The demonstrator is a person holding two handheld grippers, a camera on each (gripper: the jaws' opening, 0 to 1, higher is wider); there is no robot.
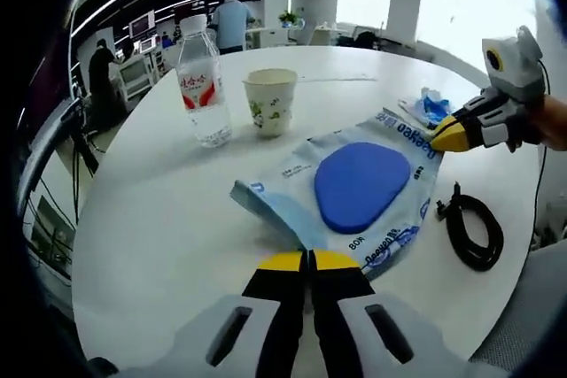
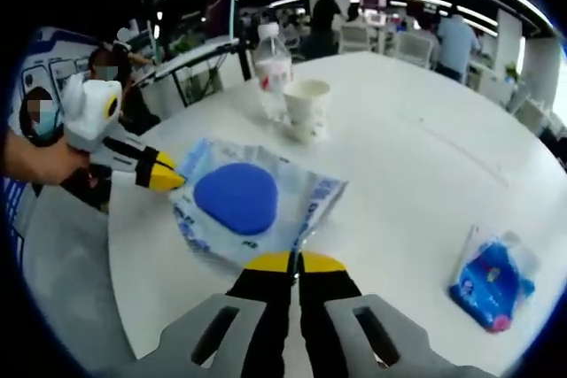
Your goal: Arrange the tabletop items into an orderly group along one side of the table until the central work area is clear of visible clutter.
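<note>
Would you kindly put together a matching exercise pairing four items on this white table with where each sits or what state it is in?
Items:
1. water bottle
2. paper cup
3. wet-wipe pack
4. black cable

Descriptions:
A. coiled near the table edge, beside the pack
B. lying flat, held at opposite ends by the left gripper and right gripper
C. upright, capped, with a red-marked label
D. standing open-topped, next to the bottle

Pairs: 1-C, 2-D, 3-B, 4-A
</note>
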